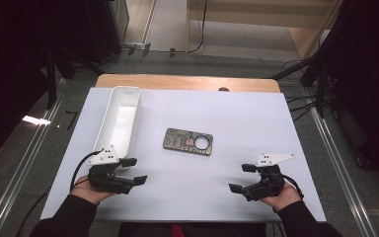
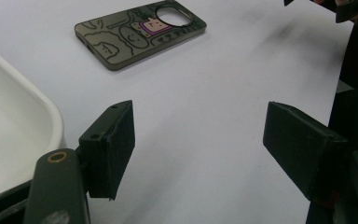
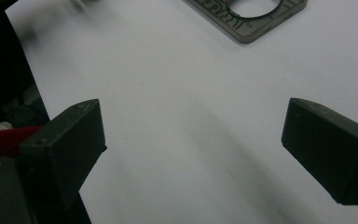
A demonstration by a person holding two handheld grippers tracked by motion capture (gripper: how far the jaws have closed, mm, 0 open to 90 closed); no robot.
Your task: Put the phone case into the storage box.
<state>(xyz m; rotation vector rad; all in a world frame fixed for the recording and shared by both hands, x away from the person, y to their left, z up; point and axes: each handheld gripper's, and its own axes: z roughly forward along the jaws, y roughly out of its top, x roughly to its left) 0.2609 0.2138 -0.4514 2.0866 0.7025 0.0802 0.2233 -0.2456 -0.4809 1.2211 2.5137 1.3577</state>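
Hand-held grippers: two, left (image 1: pixel 134 171), right (image 1: pixel 242 177), open; one phone case (image 1: pixel 188 141); one tray (image 1: pixel 120 120).

Your phone case (image 1: pixel 188 141) is olive-grey with dark line doodles and a small pink-and-purple figure. The tray (image 1: pixel 120 118) beside it is plain white, like the table (image 1: pixel 237 118).

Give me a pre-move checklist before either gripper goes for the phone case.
1. Left gripper jaws apart with nothing between them: ok.
2. Right gripper jaws apart with nothing between them: ok.
3. Phone case lying flat on the white table top, apart from both grippers: ok.
4. Path from each gripper to the case free of other things: ok.
5. White tray has room inside: ok, it looks empty.
6. Case edges raised enough for a jaw to get under: cannot tell.
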